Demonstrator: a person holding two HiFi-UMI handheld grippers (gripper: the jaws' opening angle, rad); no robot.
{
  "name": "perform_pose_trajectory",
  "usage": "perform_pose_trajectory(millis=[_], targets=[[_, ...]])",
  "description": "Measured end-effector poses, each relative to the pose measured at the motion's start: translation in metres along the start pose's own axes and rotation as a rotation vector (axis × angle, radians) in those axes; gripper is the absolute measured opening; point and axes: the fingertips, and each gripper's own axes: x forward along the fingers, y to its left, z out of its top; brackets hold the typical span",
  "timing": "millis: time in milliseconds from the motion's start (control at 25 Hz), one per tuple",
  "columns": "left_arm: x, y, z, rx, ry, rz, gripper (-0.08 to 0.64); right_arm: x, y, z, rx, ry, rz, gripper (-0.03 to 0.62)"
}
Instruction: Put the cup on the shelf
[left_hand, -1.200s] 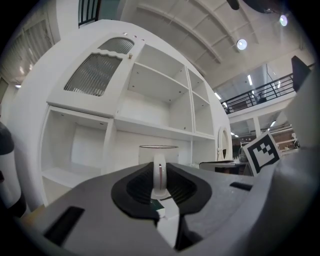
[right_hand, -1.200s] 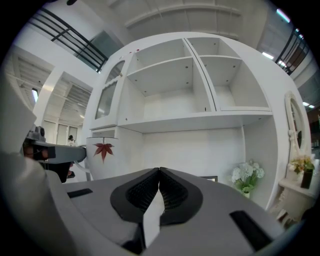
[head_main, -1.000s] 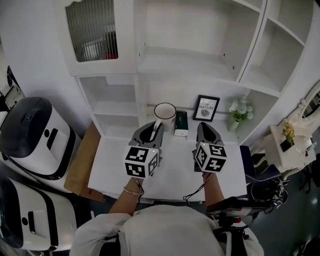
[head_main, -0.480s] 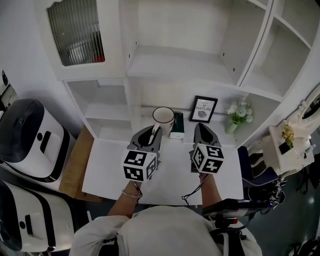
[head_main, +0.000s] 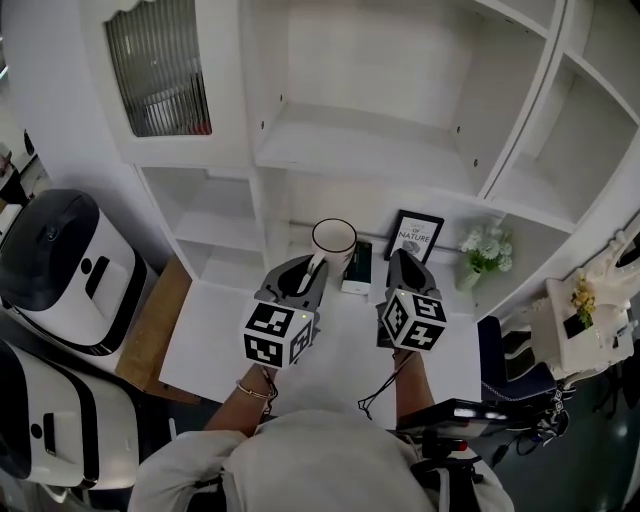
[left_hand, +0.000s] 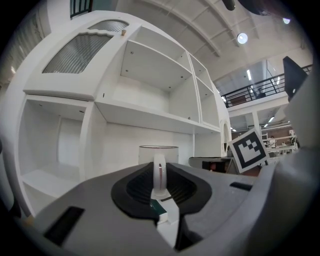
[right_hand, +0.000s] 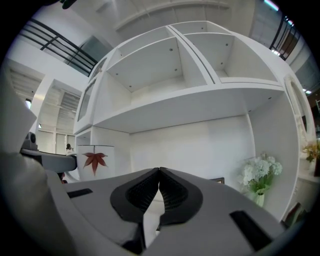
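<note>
Gripping the cup (head_main: 333, 241) by its handle (left_hand: 159, 172), the left gripper (head_main: 306, 268) has both jaws pressed on the thin loop. The cup body projects forward of the jaw tips. The cup is upright and appears lifted off the table (head_main: 215, 345). It sits directly in front of the shelf unit (head_main: 360, 150), below the unit's wide middle board. The right gripper (head_main: 405, 262) has its jaws closed on each other with nothing between them. It hangs beside the left one, also in front of the shelf unit.

Step in hand, as I judge it: carrying the cup to a board of the shelf unit.

1. Hold firm pressure on the handle. The loop is narrow, so the cup may pivot about the jaws.
2. Hold the rim level during travel.
3. Raise the base above the chosen board's front edge before moving inward.
4. Avoid the shelf unit's lowest recess, where a framed picture (head_main: 414, 235), a dark box (head_main: 357, 266) and flowers (head_main: 486, 248) stand close together.
5. Seat the base flat on the board, then part the jaws.
6. Withdraw straight back, in line with the handle.
</note>
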Motion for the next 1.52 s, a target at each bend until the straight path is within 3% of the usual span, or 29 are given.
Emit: perform_pose_trajectory(millis=[280, 680, 880, 1080, 1360, 1520], targets=[[-0.003, -0.005, 0.007, 0.004, 0.004, -0.074, 0.063, 0.008, 0.002, 0.000, -0.007, 0.006, 0.000, 0.023], [-0.008, -0.021, 0.049, 0.015, -0.017, -0.234, 0.063, 0.017, -0.003, 0.003, -0.029, 0.016, -0.017, 0.023], [-0.009, -0.030, 0.074, 0.037, -0.031, -0.274, 0.063, 0.021, -0.004, 0.007, -0.037, 0.014, -0.015, 0.023], [-0.011, -0.042, 0.101, 0.036, -0.063, -0.335, 0.063, 0.024, -0.006, 0.007, -0.038, 0.015, -0.013, 0.023], [-0.011, -0.055, 0.152, 0.103, -0.146, -0.368, 0.063, 0.026, -0.004, 0.008, -0.040, 0.009, -0.003, 0.023], [-0.013, -0.060, 0.178, 0.075, -0.194, -0.412, 0.063, 0.027, -0.004, 0.011, -0.060, 0.004, -0.007, 0.023]])
